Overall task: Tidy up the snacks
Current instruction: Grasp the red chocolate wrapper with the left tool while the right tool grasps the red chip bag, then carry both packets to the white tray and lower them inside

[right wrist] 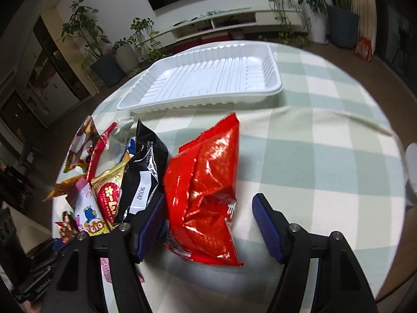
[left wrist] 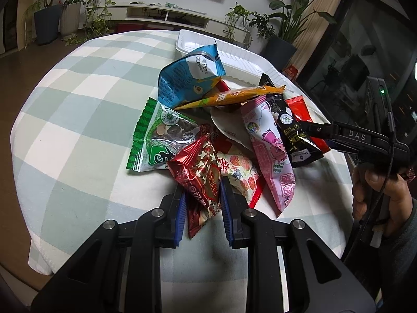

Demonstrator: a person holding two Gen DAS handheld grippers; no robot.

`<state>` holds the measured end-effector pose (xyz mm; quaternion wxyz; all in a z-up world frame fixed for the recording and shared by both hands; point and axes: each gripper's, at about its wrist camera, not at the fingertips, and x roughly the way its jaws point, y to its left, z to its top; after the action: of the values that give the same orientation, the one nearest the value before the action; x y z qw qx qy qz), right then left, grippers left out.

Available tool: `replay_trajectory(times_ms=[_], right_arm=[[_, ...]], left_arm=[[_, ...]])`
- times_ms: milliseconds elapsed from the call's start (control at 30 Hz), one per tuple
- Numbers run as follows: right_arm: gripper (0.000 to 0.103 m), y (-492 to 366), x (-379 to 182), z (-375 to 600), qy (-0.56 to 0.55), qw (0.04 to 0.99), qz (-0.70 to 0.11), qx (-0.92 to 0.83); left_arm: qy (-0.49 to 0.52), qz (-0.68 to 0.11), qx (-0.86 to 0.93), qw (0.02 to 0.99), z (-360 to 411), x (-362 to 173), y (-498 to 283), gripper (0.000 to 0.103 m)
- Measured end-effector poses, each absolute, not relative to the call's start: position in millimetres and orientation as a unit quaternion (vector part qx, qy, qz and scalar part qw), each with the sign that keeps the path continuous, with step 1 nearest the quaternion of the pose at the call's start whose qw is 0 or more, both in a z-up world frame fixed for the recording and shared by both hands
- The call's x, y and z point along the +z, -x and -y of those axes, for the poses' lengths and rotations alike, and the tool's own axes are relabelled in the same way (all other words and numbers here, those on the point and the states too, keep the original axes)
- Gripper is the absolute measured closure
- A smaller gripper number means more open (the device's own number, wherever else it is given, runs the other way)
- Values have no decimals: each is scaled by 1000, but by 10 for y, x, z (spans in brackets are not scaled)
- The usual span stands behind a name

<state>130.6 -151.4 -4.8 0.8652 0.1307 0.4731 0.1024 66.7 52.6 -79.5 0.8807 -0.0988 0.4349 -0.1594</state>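
Left tool (left wrist: 202, 203) pinching a dark red snack packet (left wrist: 202, 182) at the near side of the heap; packet's lower end hidden behind the blue pads. Right tool (right wrist: 207, 224) spread, straddling a bright red bag (right wrist: 206, 190) lying flat on the checked surface (right wrist: 325, 156), pads apart from it. White tray (right wrist: 208, 78) toward the far edge, partly masked in the left view by a blue packet (left wrist: 187, 75). Lower packets buried, print unreadable.
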Motion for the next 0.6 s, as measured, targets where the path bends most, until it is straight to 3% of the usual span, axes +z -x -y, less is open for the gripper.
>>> replay_trajectory(times_ms=[33, 67, 200, 600], right_arm=[[42, -1306, -67, 1503, -136, 862, -476, 113], [53, -1312, -90, 1498, -141, 857, -480, 124], [65, -1264, -74, 1447, -118, 864, -473, 124], [69, -944, 121, 1535, -102, 892, -430, 91]], left_arm=[[98, -437, -160, 880, -519, -807, -672, 81], [97, -439, -160, 879, -510, -816, -679, 81], [97, -438, -162, 879, -496, -814, -667, 84], [113, -429, -160, 882, -564, -792, -681, 89]])
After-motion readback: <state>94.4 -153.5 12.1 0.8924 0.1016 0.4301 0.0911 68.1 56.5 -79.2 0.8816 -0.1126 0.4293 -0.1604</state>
